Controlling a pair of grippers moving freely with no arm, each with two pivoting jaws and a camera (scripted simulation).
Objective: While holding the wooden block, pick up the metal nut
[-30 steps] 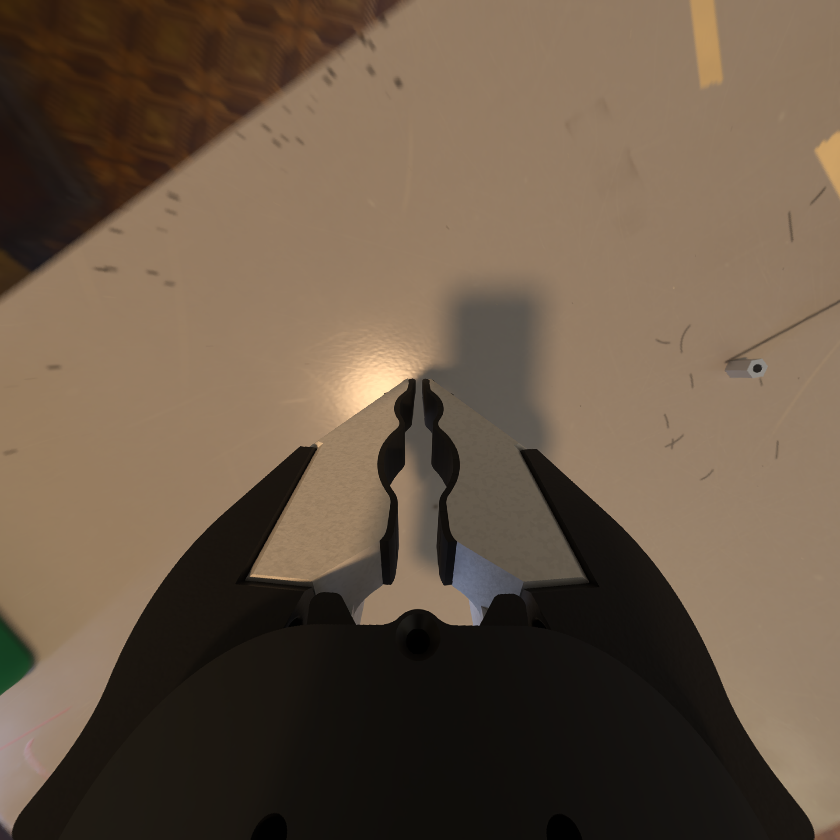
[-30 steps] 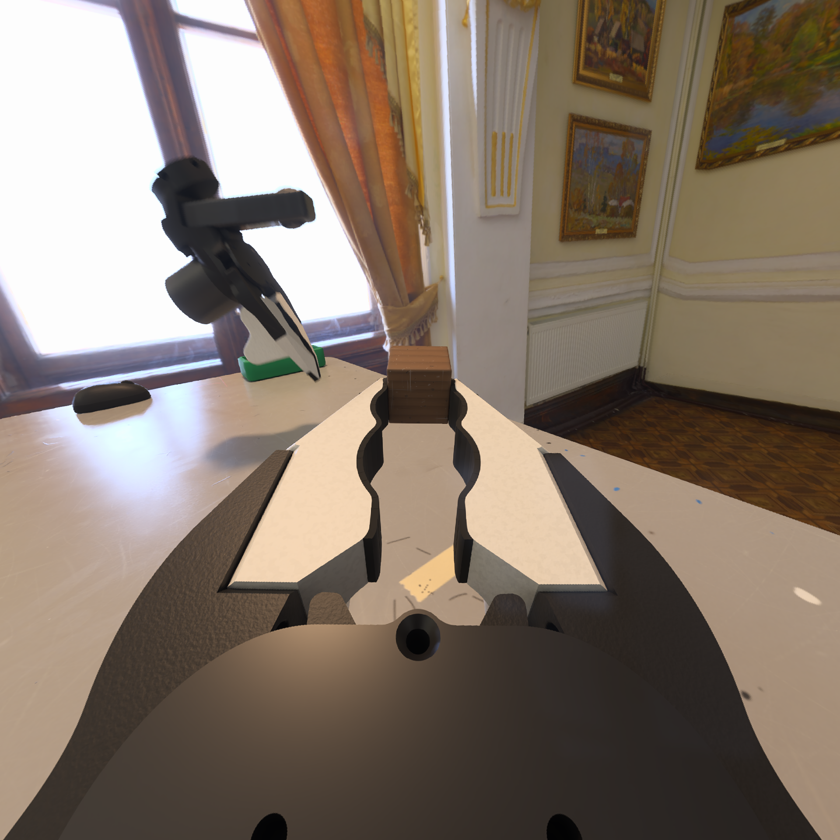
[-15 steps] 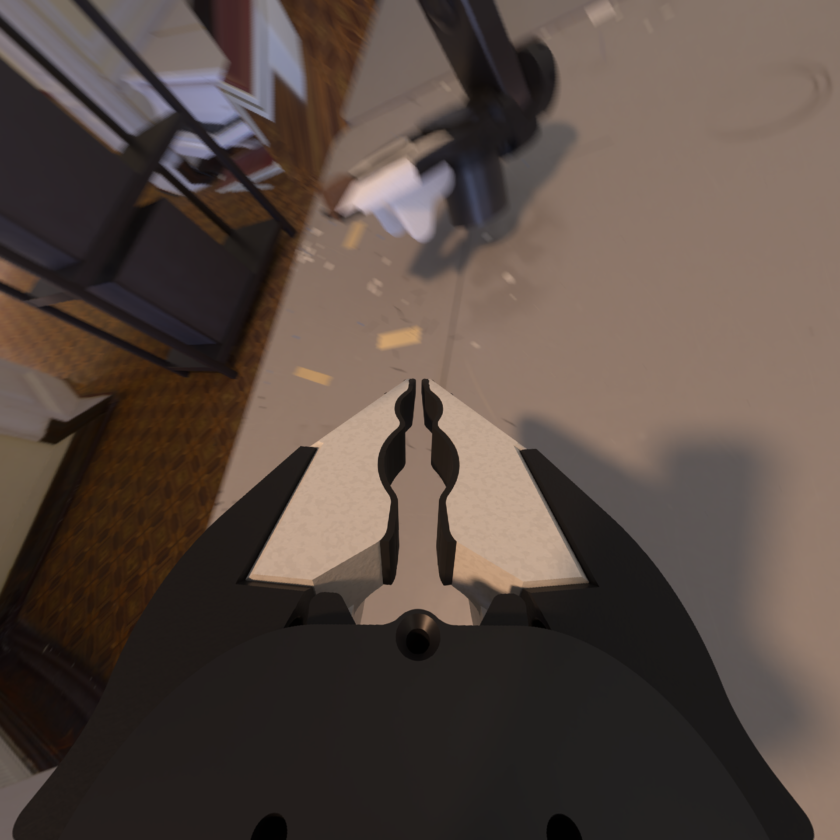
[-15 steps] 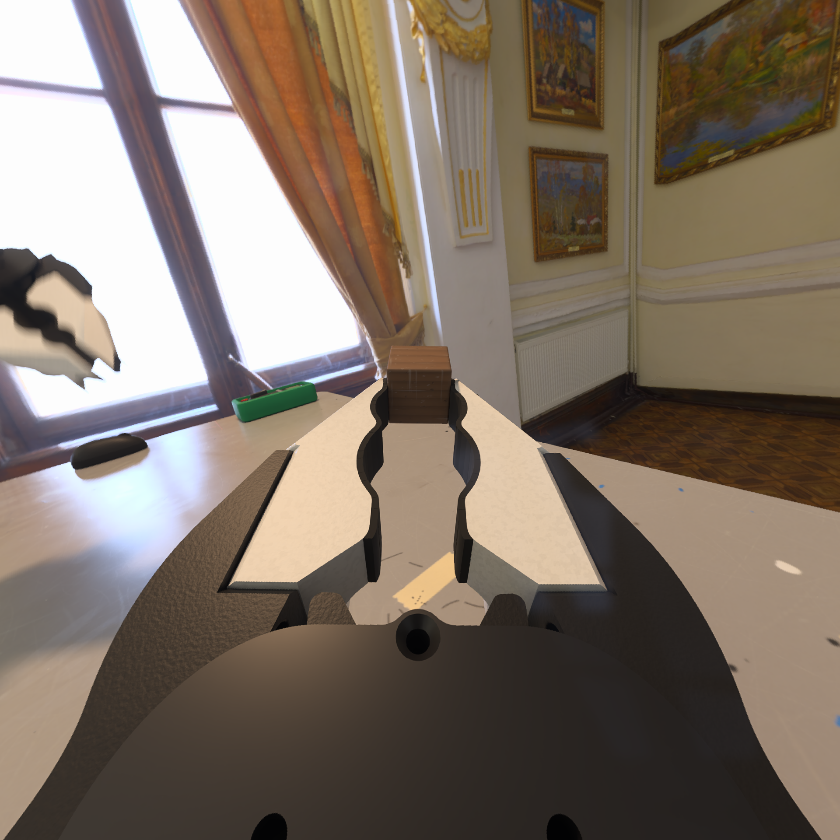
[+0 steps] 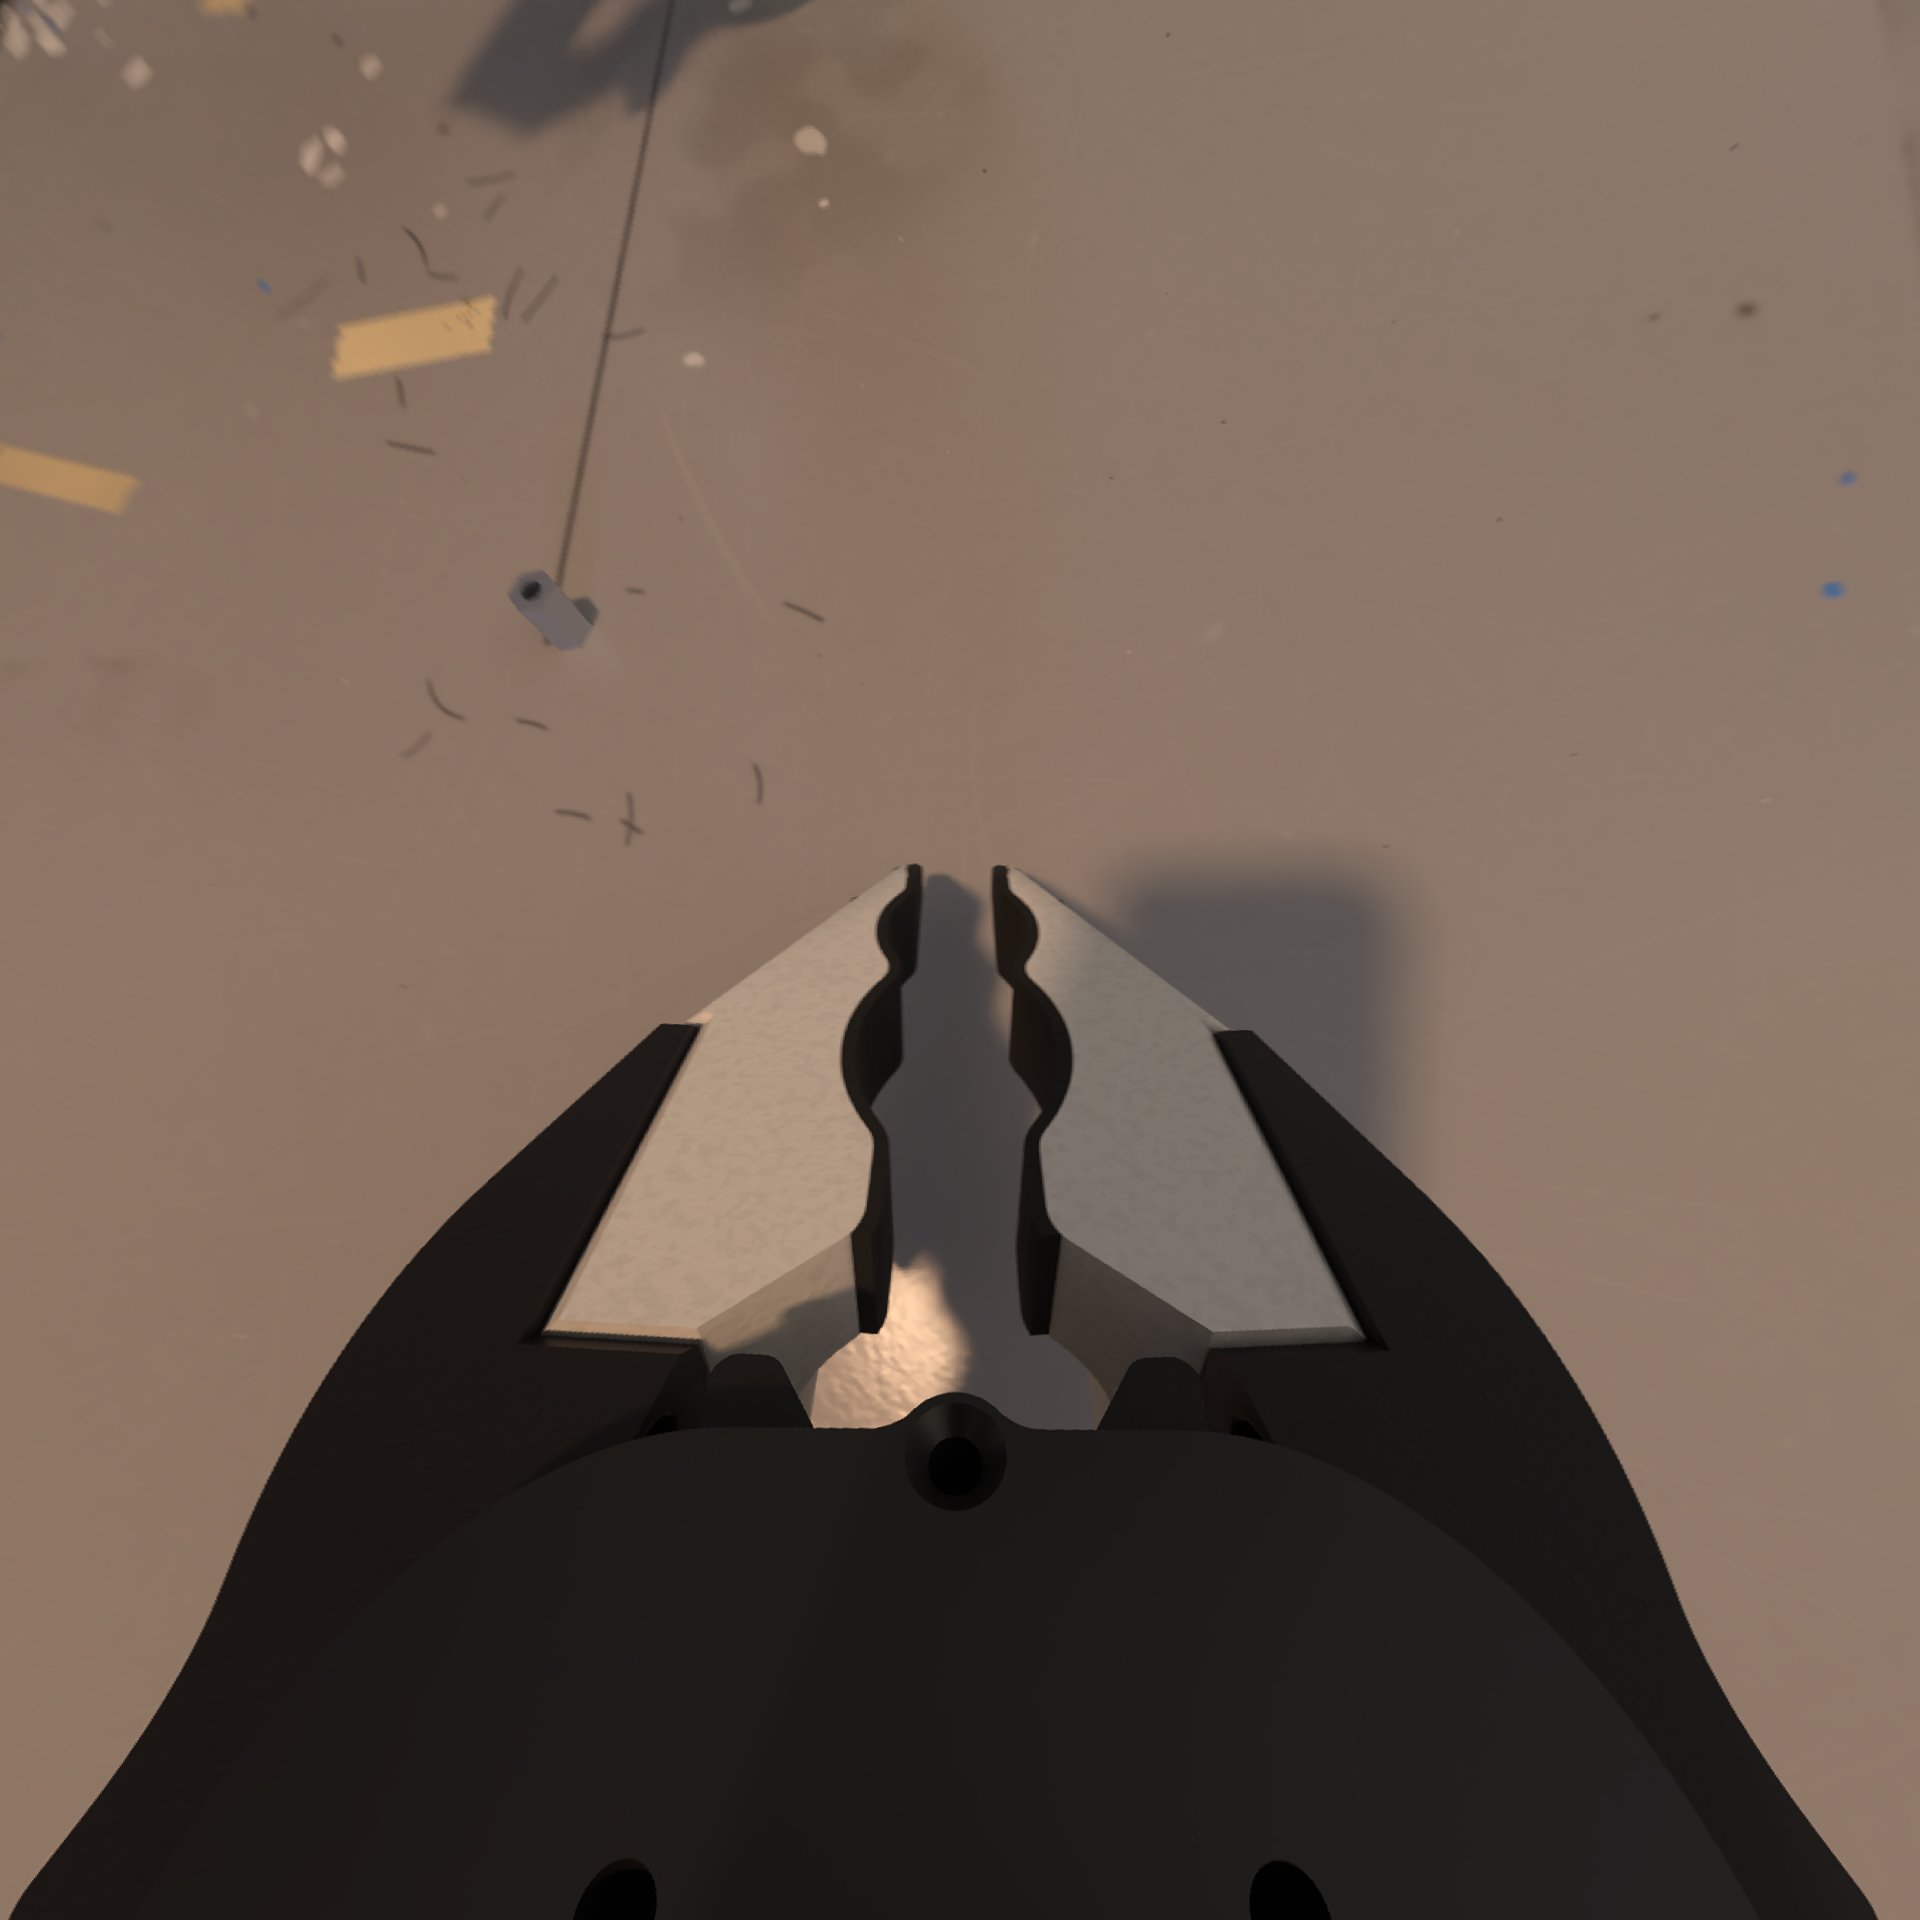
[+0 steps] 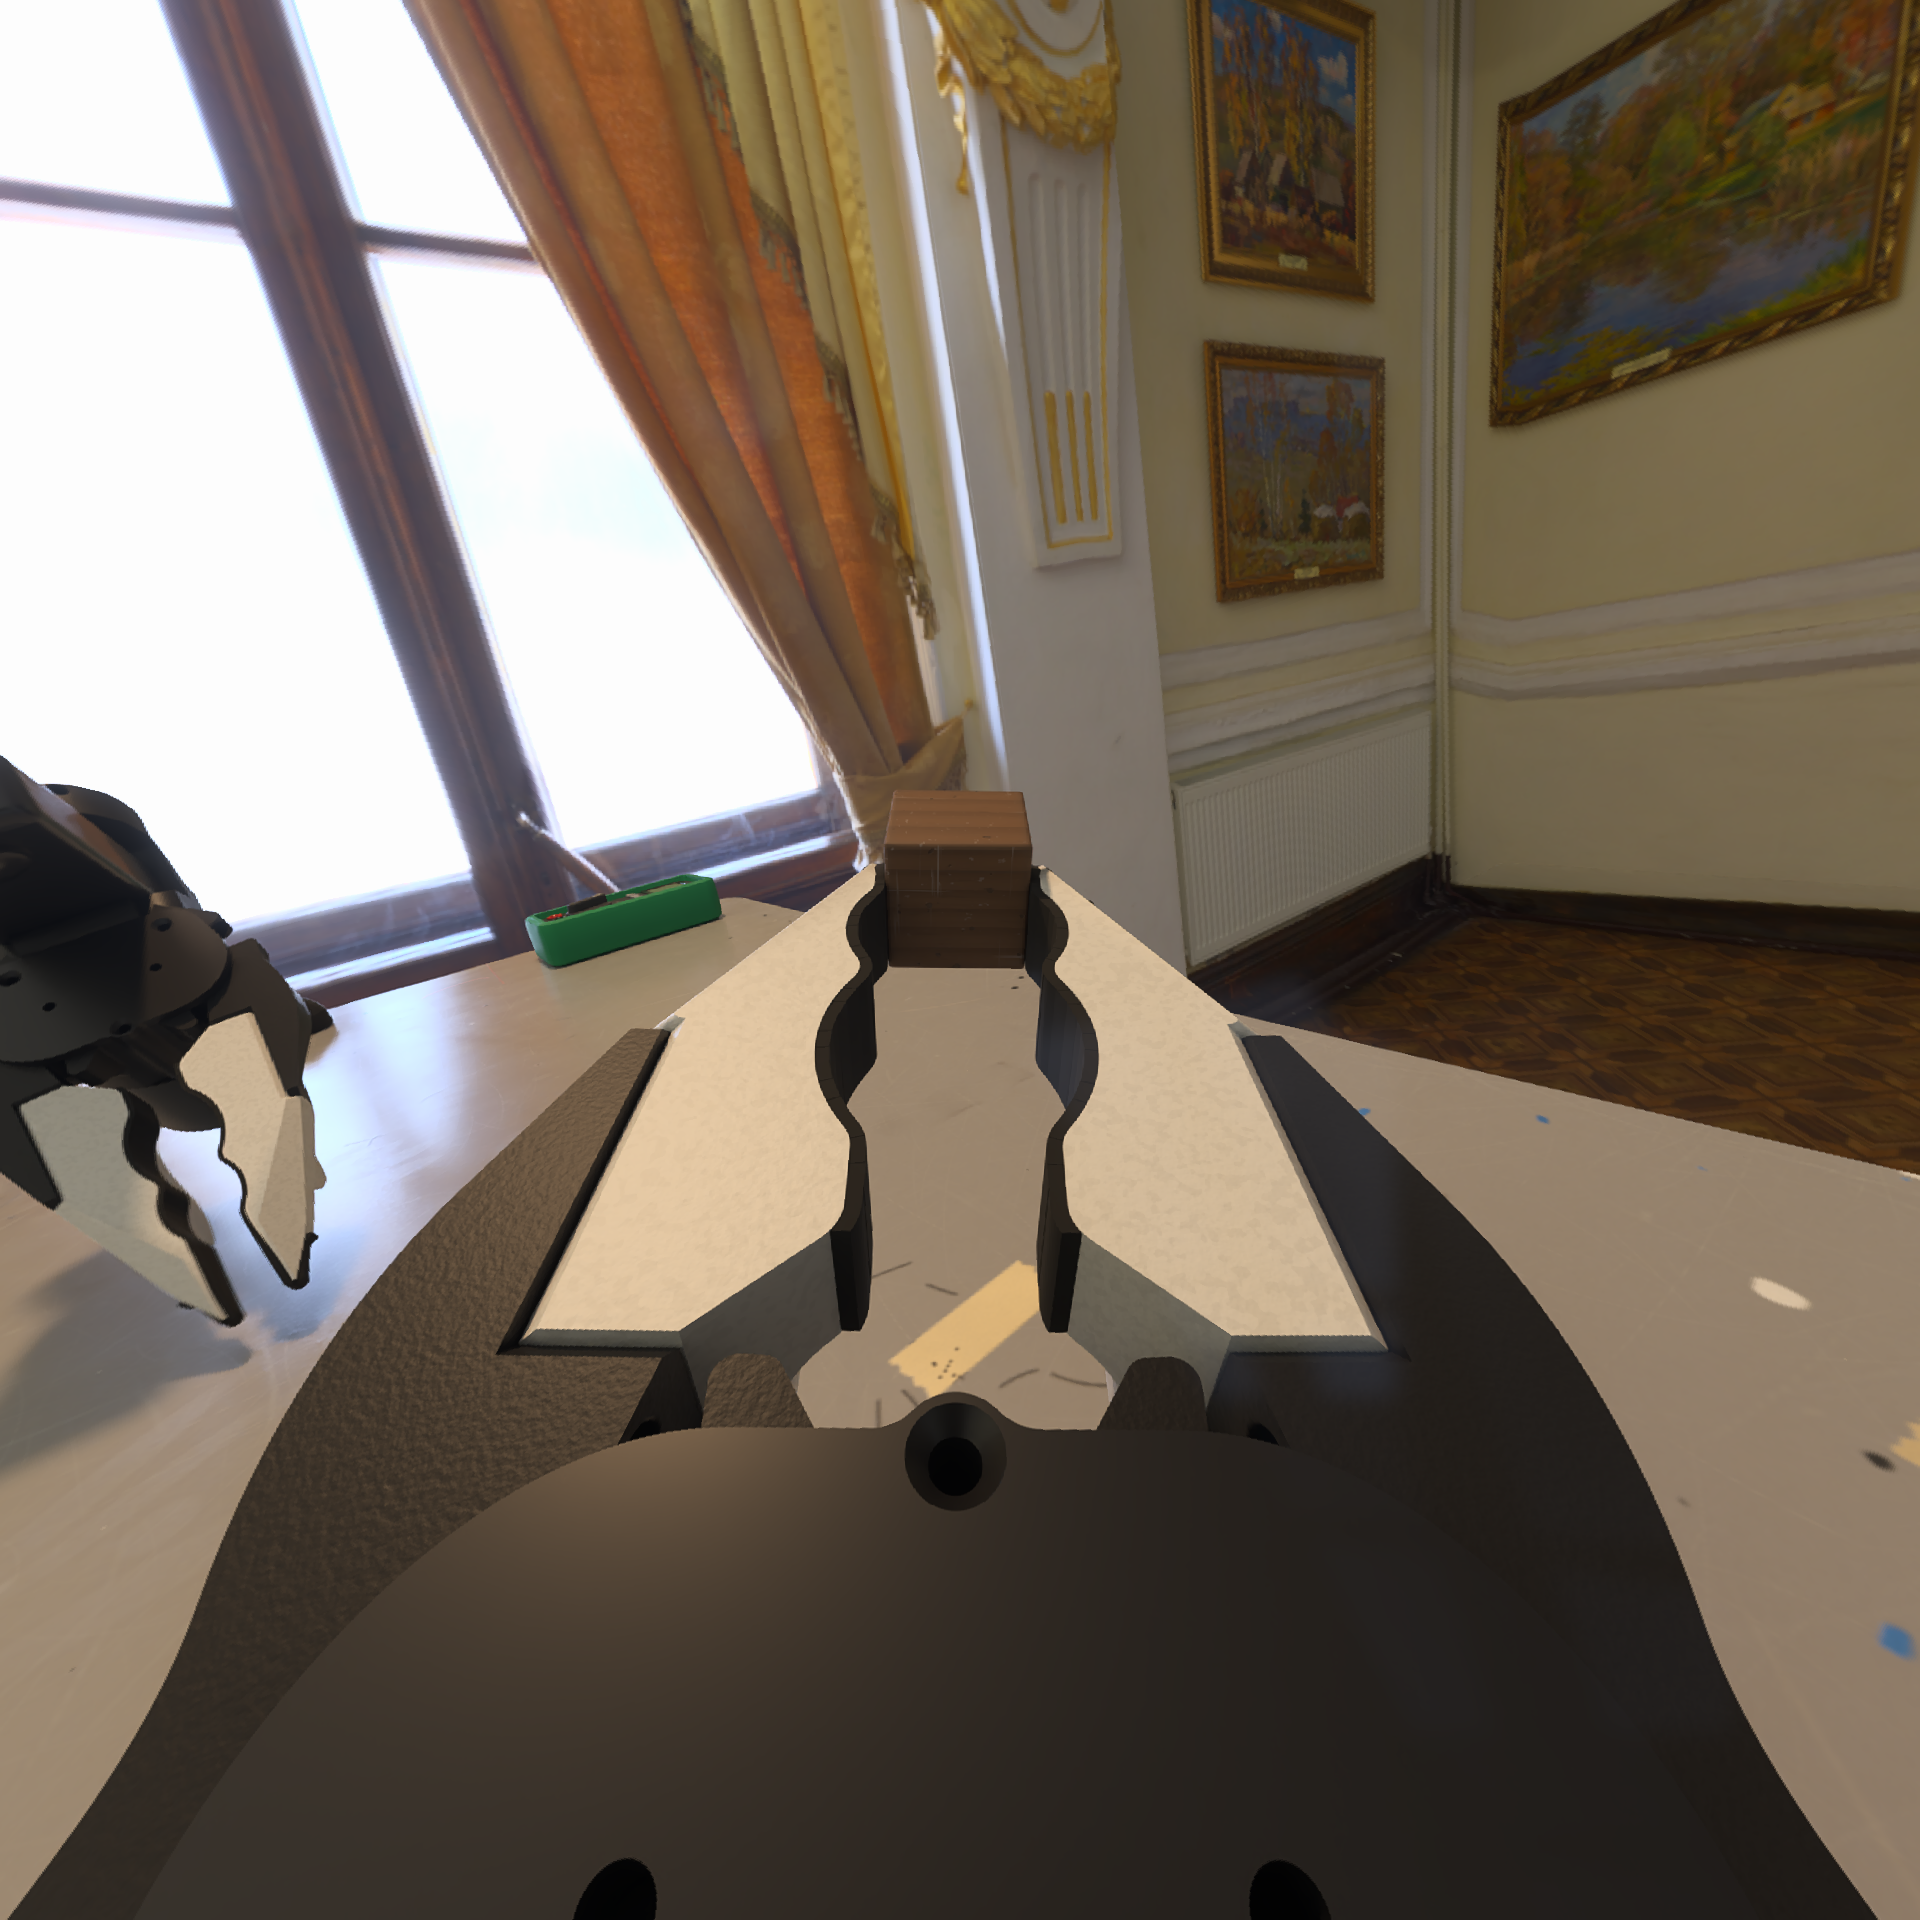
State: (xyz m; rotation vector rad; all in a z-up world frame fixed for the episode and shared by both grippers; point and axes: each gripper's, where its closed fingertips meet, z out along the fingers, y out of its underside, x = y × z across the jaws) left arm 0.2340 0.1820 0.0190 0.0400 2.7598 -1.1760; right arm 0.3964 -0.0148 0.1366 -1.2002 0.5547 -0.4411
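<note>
Two hand-held grippers: both show in the right wrist view, one in the left wrist view.
Right hand-held gripper (image 6: pixel 956 883): its fingertips clamp the wooden block (image 6: pixel 956 883) from both sides, and the block stands up above the tips, clear of the desk (image 6: pixel 1558 1299).
Left hand-held gripper (image 5: pixel 956 883): parted by only a narrow gap at the tips, with nothing between the fingers; it points down at the desk (image 5: pixel 1351 520), and its shadow lies just beyond the tips.
Left hand-held gripper in the right wrist view (image 6: pixel 260 1278): low at the left edge, tips aimed down and close over the desk, fingers slightly apart.
Metal nut (image 5: pixel 554 613): a small grey hexagonal piece with a dark hole in one end, lying on its side on the desk, ahead of and to the left of the left hand-held gripper's tips and well apart from them.
Thin dark line (image 5: pixel 613 301): runs from beside the nut toward the far edge of the left wrist view.
Tape strips (image 5: pixel 412 335): tan pieces stuck to the desk beyond the nut, among short dark scratch marks.
Green tray (image 6: pixel 623 916): on the far side of the desk, by the window (image 6: pixel 260 520).
Curtain (image 6: pixel 727 416): orange and gold, hanging beside the window.
Paintings (image 6: pixel 1294 473): gold-framed, on the cream wall to the right.
</note>
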